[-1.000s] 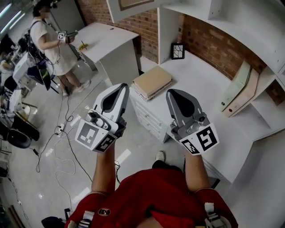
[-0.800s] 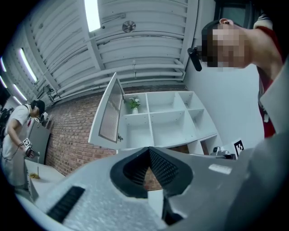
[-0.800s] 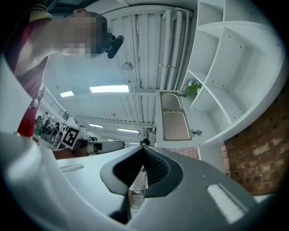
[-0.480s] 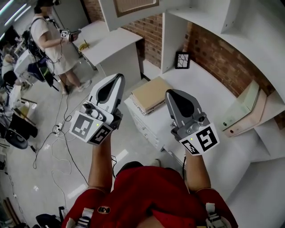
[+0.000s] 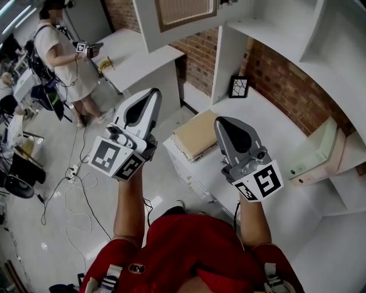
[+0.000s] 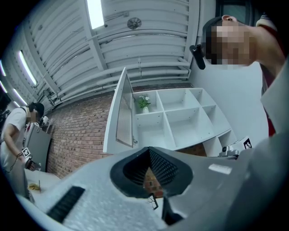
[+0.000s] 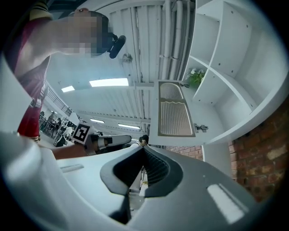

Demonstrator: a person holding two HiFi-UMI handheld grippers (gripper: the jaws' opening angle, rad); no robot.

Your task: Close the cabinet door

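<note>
- While a person [image 5: 60,51] stands at the far left on the pale floor [image 5: 34,229], where loose cables [image 5: 86,171] trail, a white table [image 5: 143,57] sits just to their right, near the brick wall [image 5: 274,80].
- Next comes the left gripper [image 5: 147,98], which hangs in the air over the floor and tilts upward. Its 2 jaws are pressed together with nothing between them.
- Above and ahead of both grippers, the cabinet door [image 5: 177,17] stands swung wide open, and neither gripper touches it.
- Its long axis is upright, and it sticks out into the room from the left edge of the white shelf unit [image 6: 180,117].
- The left gripper view shows the door almost edge-on. The right gripper view has its ribbed inset panel facing the camera, with a hinge [image 7: 201,127] at its right edge.
- 1 small plant [image 6: 143,103] sits in the shelf unit's top-left compartment, just behind the door.
- Lower down, a stack of brown boards [image 5: 197,134] lies flat on a white drawer unit [image 5: 186,166].
- Over the white desk [image 5: 269,126] hovers the right gripper [image 5: 224,123], its 2 jaws likewise closed tip to tip and empty.
- A small dark-framed picture [image 5: 238,87] leans against the brick wall at the back of the desk.
- At the far right, pale binders [image 5: 320,151] lean at a slant.
</note>
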